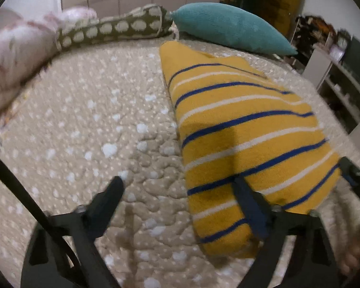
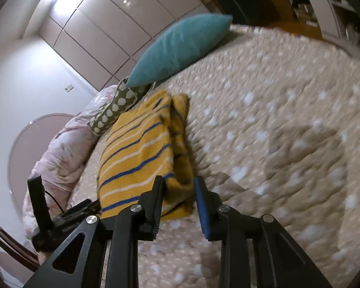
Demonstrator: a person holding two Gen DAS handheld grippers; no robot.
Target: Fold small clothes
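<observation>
A yellow garment with blue and white stripes [image 1: 247, 129] lies folded in a long stack on the beige dotted bedspread [image 1: 88, 124]. My left gripper [image 1: 177, 182] is open and empty, its right finger over the garment's near left part and its left finger over the bedspread. In the right wrist view the same garment [image 2: 136, 153] shows its layered edge. My right gripper [image 2: 178, 182] is partly open, its fingers on either side of the garment's near corner, not pinching it.
A teal pillow [image 1: 230, 26] lies behind the garment, also in the right wrist view [image 2: 177, 48]. A green pillow with white dots [image 1: 112, 28] and a pink duvet [image 1: 19, 55] line the bed's far left. Shelves [image 1: 343, 81] stand at the right.
</observation>
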